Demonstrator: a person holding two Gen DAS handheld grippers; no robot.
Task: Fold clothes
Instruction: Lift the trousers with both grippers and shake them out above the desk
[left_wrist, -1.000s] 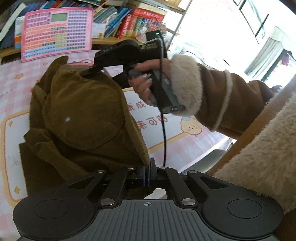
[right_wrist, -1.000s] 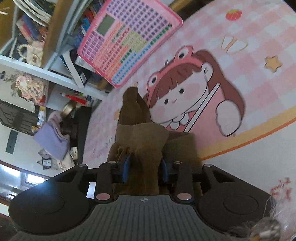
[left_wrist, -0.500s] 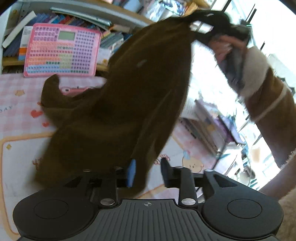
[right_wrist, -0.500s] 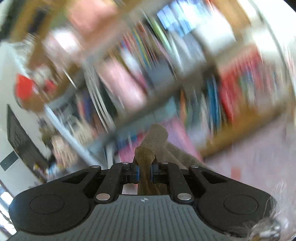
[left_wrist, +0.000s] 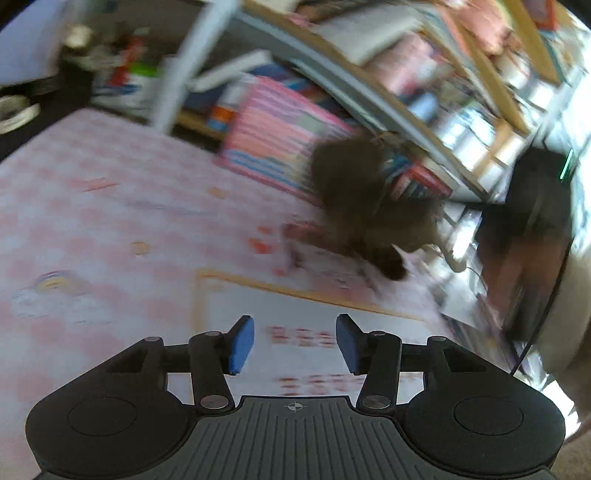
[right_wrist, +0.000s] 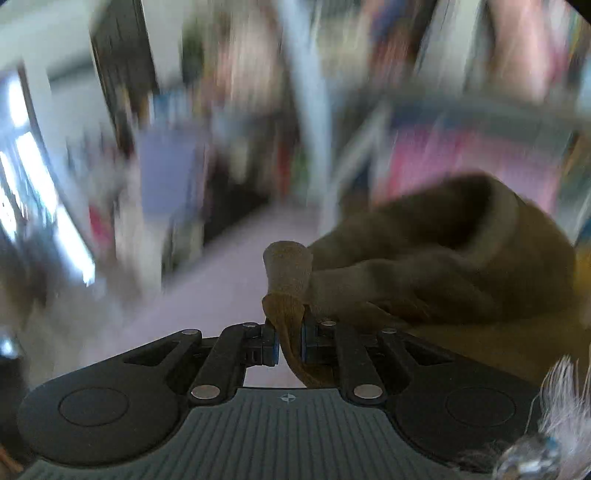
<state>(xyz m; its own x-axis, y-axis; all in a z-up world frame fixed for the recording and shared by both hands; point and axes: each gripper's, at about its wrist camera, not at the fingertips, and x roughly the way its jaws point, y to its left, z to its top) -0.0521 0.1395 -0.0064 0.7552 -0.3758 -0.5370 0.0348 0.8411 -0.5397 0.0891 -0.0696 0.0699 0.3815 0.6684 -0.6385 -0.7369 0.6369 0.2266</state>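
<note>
Two grippers, left gripper (left_wrist: 294, 345) jaws wide over pink tablecloth (left_wrist: 110, 206), right gripper (right_wrist: 288, 341) jaws pinching brown garment (right_wrist: 443, 269) edge

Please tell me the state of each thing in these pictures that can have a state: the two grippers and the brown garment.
left gripper: open, nothing between its blue pads, above the pink table mat.
right gripper: shut on a fold of the brown garment.
brown garment: bunched, unfolded, hanging from the right gripper; blurred by motion, so contact with the mat cannot be told.
</note>
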